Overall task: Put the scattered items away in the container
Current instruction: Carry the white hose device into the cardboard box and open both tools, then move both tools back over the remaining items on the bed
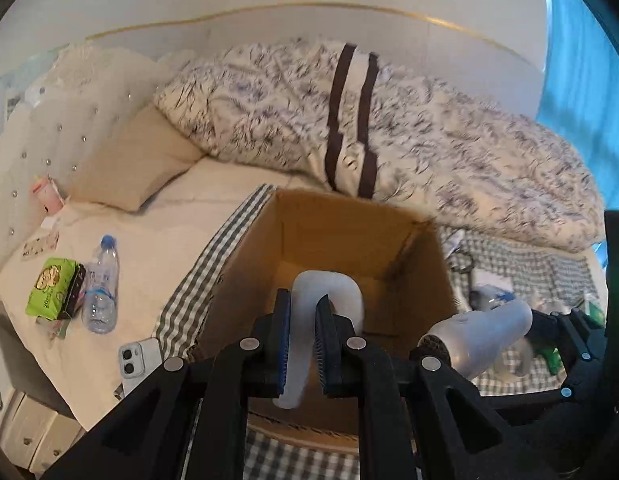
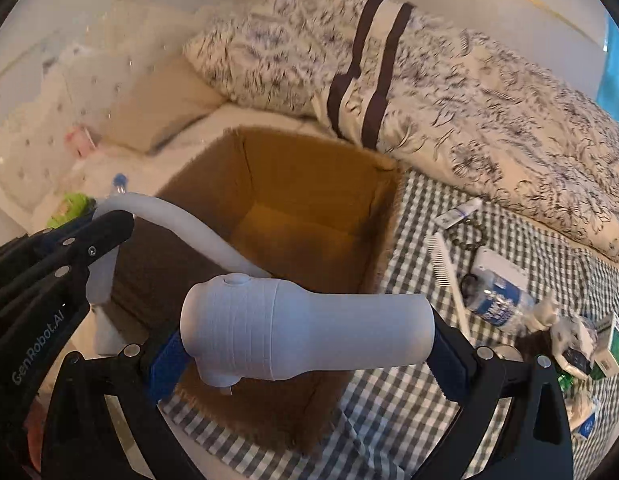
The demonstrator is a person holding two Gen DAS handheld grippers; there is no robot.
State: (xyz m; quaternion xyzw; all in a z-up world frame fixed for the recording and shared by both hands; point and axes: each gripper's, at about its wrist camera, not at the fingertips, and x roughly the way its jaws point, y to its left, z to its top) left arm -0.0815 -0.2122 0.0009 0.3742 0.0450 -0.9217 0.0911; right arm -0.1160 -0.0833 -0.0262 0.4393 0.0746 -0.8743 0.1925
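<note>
An open cardboard box [image 1: 349, 232] [image 2: 309, 168] stands on the bed, with nothing visible on its floor. My left gripper [image 1: 303, 308] [image 2: 109, 232] is shut on a bent white hose [image 1: 329, 284] [image 2: 197, 232] above the box's near left side. That hose runs to a white handheld device [image 2: 301, 332] [image 1: 485, 332]. My right gripper [image 2: 309, 360] [image 1: 557, 336] is shut on the device end to end, over the box's near rim. Scattered on the checked sheet at the right lie a comb [image 2: 449, 276] and a water bottle [image 2: 497, 300].
Left of the box lie a second water bottle [image 1: 101, 284], a green packet [image 1: 55, 288] and a phone [image 1: 139, 360]. A small tube [image 2: 459, 214], a bead bracelet [image 2: 467, 236] and a green carton [image 2: 611, 340] lie at the right. A bunched duvet [image 1: 429, 140] rises behind the box.
</note>
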